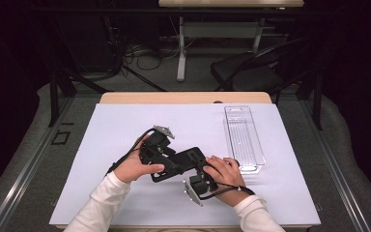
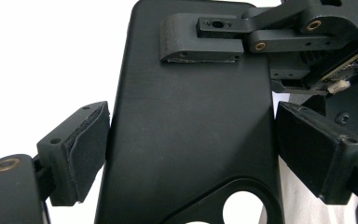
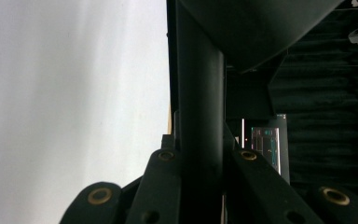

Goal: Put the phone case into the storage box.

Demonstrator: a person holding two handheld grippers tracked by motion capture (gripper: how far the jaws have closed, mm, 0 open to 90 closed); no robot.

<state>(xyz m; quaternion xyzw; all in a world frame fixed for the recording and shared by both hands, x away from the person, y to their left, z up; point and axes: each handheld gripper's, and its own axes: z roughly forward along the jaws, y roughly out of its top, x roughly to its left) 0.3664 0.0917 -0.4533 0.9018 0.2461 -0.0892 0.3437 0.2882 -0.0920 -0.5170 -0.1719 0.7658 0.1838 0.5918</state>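
- Near the front edge of the table (image 1: pixel 125 121), at its middle, both hands hold one flat black plate (image 1: pixel 186 161) just above the white cover.
- Left hand-held gripper (image 1: pixel 166 164): in the left gripper view its jaws stand on either side of the plate (image 2: pixel 186 140). The pad on one side touches the plate's edge, and the other sits just beside the far edge. It looks like a light clasp, not a firm clamp.
- Right hand-held gripper (image 1: pixel 204 170): the right gripper view looks along the plate's thin edge (image 3: pixel 200 116), with both jaws closed tight against its two faces. The left gripper view shows one of these jaws pressed flat on the plate's far end.
- Clear plastic tray (image 1: pixel 244 137): it lies along the right side of the table, just beside the right hand, and looks empty.
- Risks, as a guess:
  - The plate is smooth and thin, so if the left side lets go or pulls unevenly, it could pivot in the right clamp and drop.
  - A swing of the right hand could knock the light tray toward the right edge.
  - The two cables trail close together under the hands and could snag.
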